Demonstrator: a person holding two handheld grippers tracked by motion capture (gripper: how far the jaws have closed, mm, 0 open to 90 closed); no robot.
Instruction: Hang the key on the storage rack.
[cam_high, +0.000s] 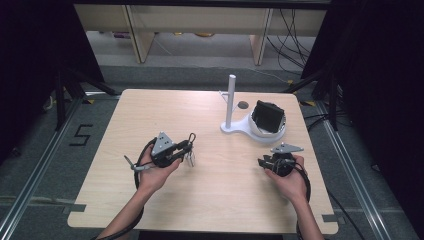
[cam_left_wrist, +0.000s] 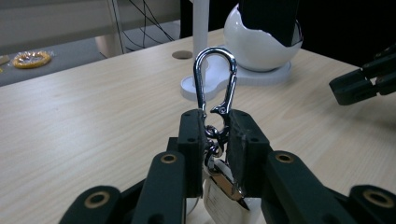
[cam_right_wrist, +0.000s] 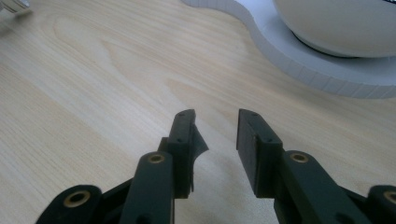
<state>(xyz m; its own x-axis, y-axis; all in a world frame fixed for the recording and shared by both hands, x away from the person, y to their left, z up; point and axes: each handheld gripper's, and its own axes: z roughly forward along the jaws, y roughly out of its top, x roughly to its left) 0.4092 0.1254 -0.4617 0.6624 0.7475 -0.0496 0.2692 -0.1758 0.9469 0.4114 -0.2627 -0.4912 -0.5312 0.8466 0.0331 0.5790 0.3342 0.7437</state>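
Shiny silver carabiner (cam_left_wrist: 215, 79) with small padlock (cam_left_wrist: 219, 193), pinched upright by left hand-held gripper (cam_left_wrist: 215, 133)

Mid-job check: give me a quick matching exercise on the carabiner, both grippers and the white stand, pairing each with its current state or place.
Things:
1. silver metal carabiner clip
2. right gripper
3. white plastic stand with upright post
4. left gripper

States:
A. open, holds nothing
B. on the wooden table's far right part
C. clamped between jaws, loop pointing forward
D. shut on the clip

Pairs: 1-C, 2-A, 3-B, 4-D
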